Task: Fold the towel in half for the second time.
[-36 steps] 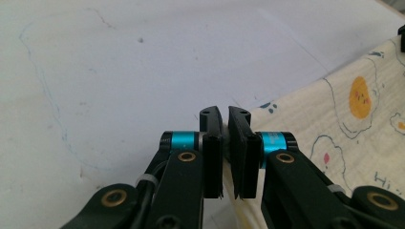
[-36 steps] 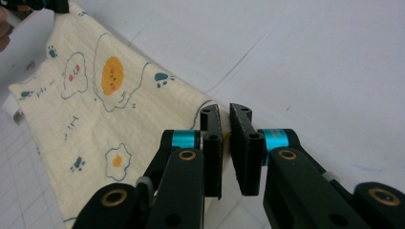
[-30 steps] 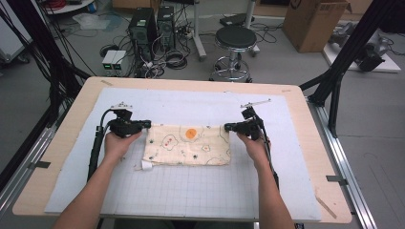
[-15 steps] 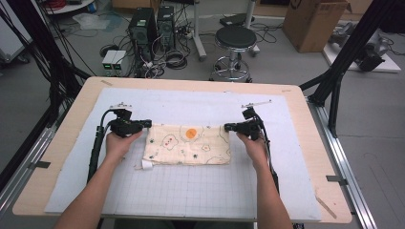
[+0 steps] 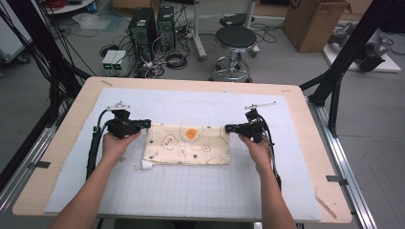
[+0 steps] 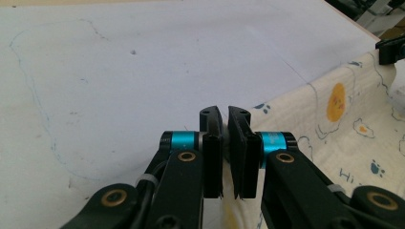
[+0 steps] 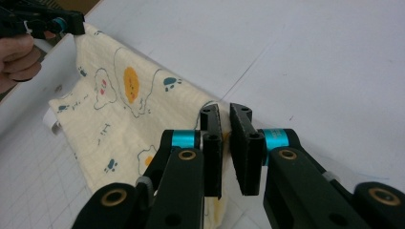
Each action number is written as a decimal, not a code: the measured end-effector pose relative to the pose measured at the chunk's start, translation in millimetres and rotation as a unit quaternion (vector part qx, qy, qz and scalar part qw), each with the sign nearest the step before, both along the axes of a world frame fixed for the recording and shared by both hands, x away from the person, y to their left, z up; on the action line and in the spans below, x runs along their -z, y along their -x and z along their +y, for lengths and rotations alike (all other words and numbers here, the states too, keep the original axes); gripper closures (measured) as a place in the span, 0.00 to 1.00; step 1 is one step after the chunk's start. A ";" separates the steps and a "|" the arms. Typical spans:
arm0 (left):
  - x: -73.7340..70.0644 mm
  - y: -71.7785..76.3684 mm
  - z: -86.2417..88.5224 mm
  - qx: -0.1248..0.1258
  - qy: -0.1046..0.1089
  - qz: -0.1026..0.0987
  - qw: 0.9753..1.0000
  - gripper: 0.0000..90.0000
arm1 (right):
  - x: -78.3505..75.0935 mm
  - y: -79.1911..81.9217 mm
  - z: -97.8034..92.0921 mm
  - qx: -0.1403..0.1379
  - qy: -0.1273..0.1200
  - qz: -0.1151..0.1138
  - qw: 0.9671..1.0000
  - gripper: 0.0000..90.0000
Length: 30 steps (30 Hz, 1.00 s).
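Right now one cloth [image 5: 187,145] lies near the middle of the high view, a single cream rectangle printed with small animals and one orange disc, spread on the pale gridded mat [image 5: 200,191] that covers one wooden table [image 5: 62,143]. Two grippers work it, one at each upper corner. At centre left of that view the left gripper [image 5: 145,124] meets the cloth's upper left corner, held by the left hand [image 5: 116,143]; at centre right the right gripper [image 5: 230,128] meets the upper right corner, held by the right hand [image 5: 255,148]. In the left gripper view the two black jaws of the left gripper [image 6: 224,114] stand nearly pressed together at centre, with a thin slit between them and the cloth [image 6: 334,133] running in from the right and down beneath them, so they appear to pinch its edge. In the right gripper view the right gripper [image 7: 224,112] shows the same: two jaws close together, a fold of cloth [image 7: 119,109] and one loose thread reaching into the narrow gap, the fabric lifted a little there; the other gripper [image 7: 71,24] nips the far corner at upper left. One white tag [image 5: 146,166] sticks out at the cloth's lower left corner. Beyond the table, at the top of the high view, stand one round stool [image 5: 235,38], two dark computer towers [image 5: 152,24] and one cardboard box [image 5: 315,21].
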<state>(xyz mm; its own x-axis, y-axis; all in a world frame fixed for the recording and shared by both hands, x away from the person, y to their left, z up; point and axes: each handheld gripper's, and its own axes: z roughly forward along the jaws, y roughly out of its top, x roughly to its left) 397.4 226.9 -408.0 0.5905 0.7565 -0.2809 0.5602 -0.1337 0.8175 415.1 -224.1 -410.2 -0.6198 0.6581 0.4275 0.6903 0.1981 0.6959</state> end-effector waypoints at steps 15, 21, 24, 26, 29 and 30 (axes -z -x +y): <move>-0.9 14.0 4.4 0.016 0.001 -0.014 1.000 0.93 | -6.5 14.2 -1.3 -0.017 -0.018 -0.009 1.000 0.93; 2.1 20.8 5.0 0.022 0.001 -0.017 1.000 0.93 | -2.2 19.0 -4.0 -0.016 -0.025 -0.010 1.000 0.93; 5.0 24.2 5.6 0.025 0.007 -0.017 1.000 0.93 | 0.8 23.7 -5.0 -0.015 -0.030 -0.007 0.999 0.93; 5.7 25.9 5.3 0.026 0.004 -0.016 1.000 0.93 | 2.4 25.4 -5.8 -0.015 -0.035 -0.008 0.999 0.93; 5.2 28.0 5.3 0.032 0.001 -0.018 0.999 0.93 | 2.4 27.9 -5.5 -0.017 -0.035 -0.008 0.999 0.93; 4.5 28.9 5.5 0.034 0.000 -0.019 0.999 0.93 | 2.3 28.4 -5.4 -0.017 -0.035 -0.009 0.999 0.93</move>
